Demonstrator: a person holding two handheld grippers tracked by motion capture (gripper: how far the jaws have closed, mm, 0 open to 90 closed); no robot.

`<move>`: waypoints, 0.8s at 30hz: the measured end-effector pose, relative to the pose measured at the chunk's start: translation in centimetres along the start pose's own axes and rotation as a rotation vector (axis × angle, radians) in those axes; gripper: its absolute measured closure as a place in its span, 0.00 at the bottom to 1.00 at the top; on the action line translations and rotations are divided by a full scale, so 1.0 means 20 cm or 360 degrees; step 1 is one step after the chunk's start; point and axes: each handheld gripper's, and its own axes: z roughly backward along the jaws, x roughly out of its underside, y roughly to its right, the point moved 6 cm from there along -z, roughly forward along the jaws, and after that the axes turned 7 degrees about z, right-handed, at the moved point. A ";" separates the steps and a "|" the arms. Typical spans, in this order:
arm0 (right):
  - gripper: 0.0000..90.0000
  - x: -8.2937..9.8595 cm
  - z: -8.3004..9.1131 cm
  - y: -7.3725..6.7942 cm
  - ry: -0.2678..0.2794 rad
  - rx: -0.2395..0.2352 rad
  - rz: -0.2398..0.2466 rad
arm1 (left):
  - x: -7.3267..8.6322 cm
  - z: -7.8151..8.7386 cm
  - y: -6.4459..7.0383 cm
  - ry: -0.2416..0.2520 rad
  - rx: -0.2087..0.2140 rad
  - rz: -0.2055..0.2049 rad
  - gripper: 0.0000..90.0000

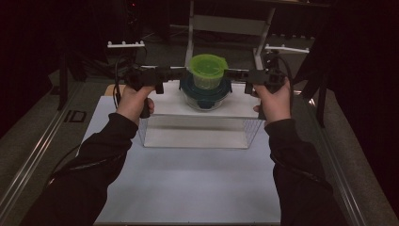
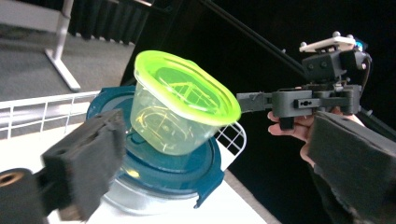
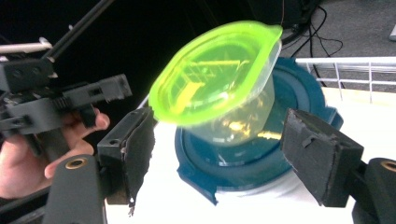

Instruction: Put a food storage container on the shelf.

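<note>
— What is hard for you to make out here?

— The room around you is dark, so the far background is mostly lost. In the high view your left claw (image 1: 184, 73) and right claw (image 1: 231, 73) end right at the sides of the tub (image 1: 207, 71), and you cannot tell from there whether the tips touch it. The bowl (image 1: 205, 98) under the tub is partly covered by it, and its glass body is blurred in both gripper views.

— How far open are the claws?

— Your left claw (image 2: 210, 158) stands wide apart, with the tub (image 2: 180, 112) in the gap and no pad pressed to it. Your right claw (image 3: 219, 154) is also spread wide, clamped on nothing.

— Where is the tub?

— It sits tilted on the blue lid (image 2: 163, 170) of the bowl, its green lid (image 3: 215, 74) still on. The bowl stands on a white rack (image 1: 197, 113) with wire sides, which rests on the white surface (image 1: 188, 183).
</note>
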 end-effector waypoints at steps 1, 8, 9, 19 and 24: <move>0.28 0.02 0.00 0.00 -0.0004 -0.0006 0.0008 | 0.02 0.00 0.01 -0.0009 0.0008 -0.0015 0.03; 0.28 0.13 0.02 -0.02 -0.0024 -0.0013 0.0088 | 0.16 0.03 0.06 -0.0045 0.0022 -0.0117 0.02; 0.28 0.15 0.03 -0.02 -0.0025 -0.0015 0.0099 | 0.18 0.04 0.07 -0.0044 0.0015 -0.0135 0.02; 0.27 0.37 0.07 -0.05 -0.0019 -0.0057 0.0176 | 0.40 0.09 0.09 -0.0095 0.0040 -0.0209 0.02; 0.26 0.49 0.05 -0.04 -0.0025 -0.0073 0.0209 | 0.51 0.11 0.08 -0.0109 0.0038 -0.0261 0.02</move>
